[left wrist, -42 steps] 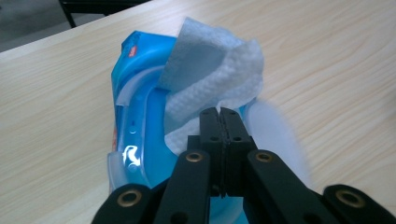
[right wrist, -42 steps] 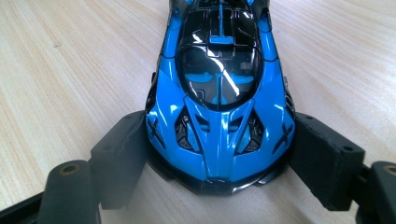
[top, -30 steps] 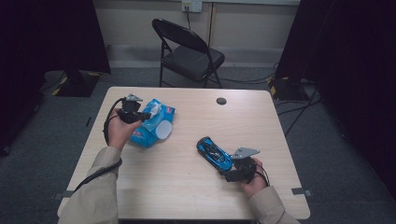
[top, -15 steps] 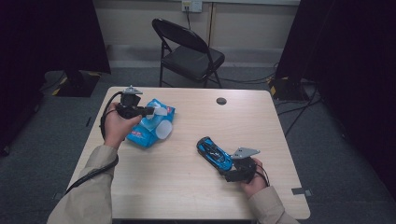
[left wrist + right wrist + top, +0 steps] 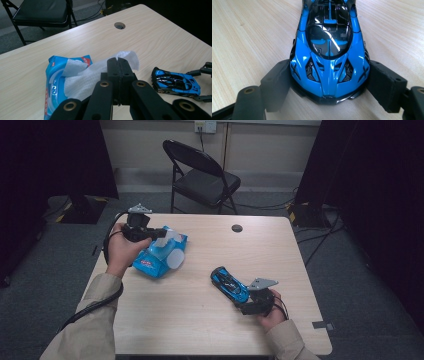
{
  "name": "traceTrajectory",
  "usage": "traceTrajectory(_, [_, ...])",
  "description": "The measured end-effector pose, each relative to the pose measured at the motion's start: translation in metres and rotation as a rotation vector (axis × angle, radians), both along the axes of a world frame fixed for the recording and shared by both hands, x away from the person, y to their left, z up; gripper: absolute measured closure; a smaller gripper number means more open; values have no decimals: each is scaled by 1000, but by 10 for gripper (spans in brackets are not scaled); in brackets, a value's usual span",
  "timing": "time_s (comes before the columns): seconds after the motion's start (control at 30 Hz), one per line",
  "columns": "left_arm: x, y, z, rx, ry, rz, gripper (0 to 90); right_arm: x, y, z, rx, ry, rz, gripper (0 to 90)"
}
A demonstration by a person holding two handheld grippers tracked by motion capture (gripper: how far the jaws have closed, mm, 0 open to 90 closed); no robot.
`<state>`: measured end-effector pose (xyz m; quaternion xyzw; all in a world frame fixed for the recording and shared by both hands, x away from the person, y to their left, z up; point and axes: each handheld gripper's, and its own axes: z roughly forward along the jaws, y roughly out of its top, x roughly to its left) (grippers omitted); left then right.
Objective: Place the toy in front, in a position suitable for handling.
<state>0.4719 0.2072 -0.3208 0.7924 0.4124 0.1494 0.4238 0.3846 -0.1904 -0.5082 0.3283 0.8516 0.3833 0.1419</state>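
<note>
- Nearest the person in the high view, the right gripper (image 5: 248, 301) sits low on the pale wooden table (image 5: 280, 250), its jaws set around one end of the glossy blue and black toy sports car (image 5: 229, 283).
- The right gripper view brings out what the high view blurs: both black pads press the flanks of the toy sports car (image 5: 329, 50) at its near end, so this claw is grasping the car, which rests on the tabletop.
- Farther off and to the left, the left gripper (image 5: 159, 234) is held above the blue plastic pack of wet wipes (image 5: 160, 257), which lies flat near the table's left edge.
- The left gripper view shows its jaws clenched together on a white textured wipe (image 5: 100, 72), which runs from the pack's opening up to the jaw tips.
- Beyond both, a small round dark hole (image 5: 237, 228) marks the table's far side.
- Farthest back, a black folding chair (image 5: 202, 175) stands on the grey floor.
</note>
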Motion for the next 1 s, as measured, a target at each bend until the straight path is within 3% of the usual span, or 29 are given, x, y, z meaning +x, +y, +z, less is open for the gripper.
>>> traceTrajectory(0.13, [-3,2,7,-19,1,-1,900,0,0,0,0,0,-2,234])
traceTrajectory(0.6, [-7,6,22,-20,0,-2,900,0,0,0,0,0,-4,234])
traceTrajectory(0.8, [-11,1,31,-38,-13,-27,900,-1,0,0,-2,-1,-5,235])
traceTrajectory(0.83, [-14,-2,38,-46,-26,-40,900,-1,0,0,-1,-1,-6,235])
traceTrajectory(1.0, [-17,-9,48,-40,-43,-65,900,-1,0,0,-1,0,-9,235])
